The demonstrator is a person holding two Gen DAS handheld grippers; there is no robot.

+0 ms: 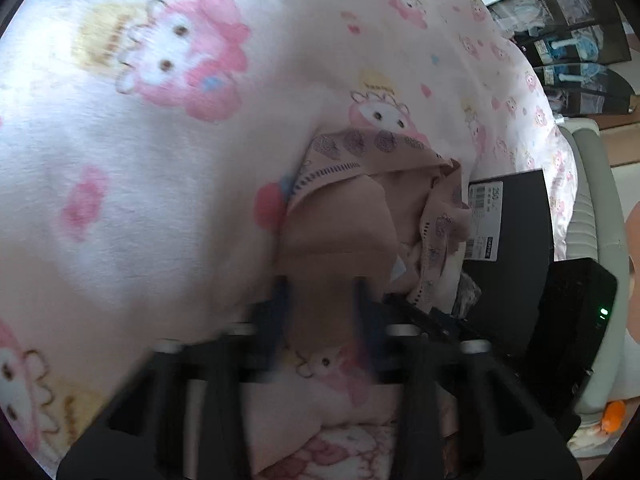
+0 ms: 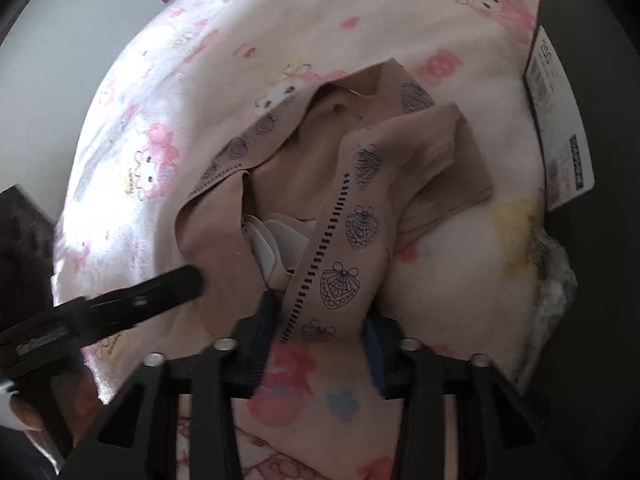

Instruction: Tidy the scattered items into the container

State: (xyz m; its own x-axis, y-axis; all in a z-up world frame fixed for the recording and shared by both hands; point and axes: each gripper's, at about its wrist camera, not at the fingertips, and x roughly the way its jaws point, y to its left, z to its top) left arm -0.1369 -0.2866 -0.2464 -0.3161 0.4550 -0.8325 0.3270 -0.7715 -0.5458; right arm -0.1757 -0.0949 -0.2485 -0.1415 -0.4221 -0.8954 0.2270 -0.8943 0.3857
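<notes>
A beige garment [image 1: 340, 232] printed with dark shells lies crumpled on a pink cartoon blanket [image 1: 160, 160]. My left gripper [image 1: 320, 286] is low over its near edge, and the plain beige cloth fills the gap between the blue pads. In the right wrist view the garment [image 2: 304, 168] spreads across the middle. My right gripper [image 2: 320, 312] is shut on its shell-printed band, which runs up from between the fingers. The left gripper's black finger [image 2: 172, 284] rests on the cloth's left edge. A black box [image 1: 516, 256] with a white label sits just right of the garment.
The black box's wall and label [image 2: 560, 120] border the blanket on the right, with crinkled clear plastic [image 2: 556, 280] beside it. Dark shelves [image 1: 580, 40], a ribbed grey-white frame [image 1: 592, 220] and a black device with a green light [image 1: 580, 312] stand further right. A hand [image 2: 28, 420] holds the left gripper.
</notes>
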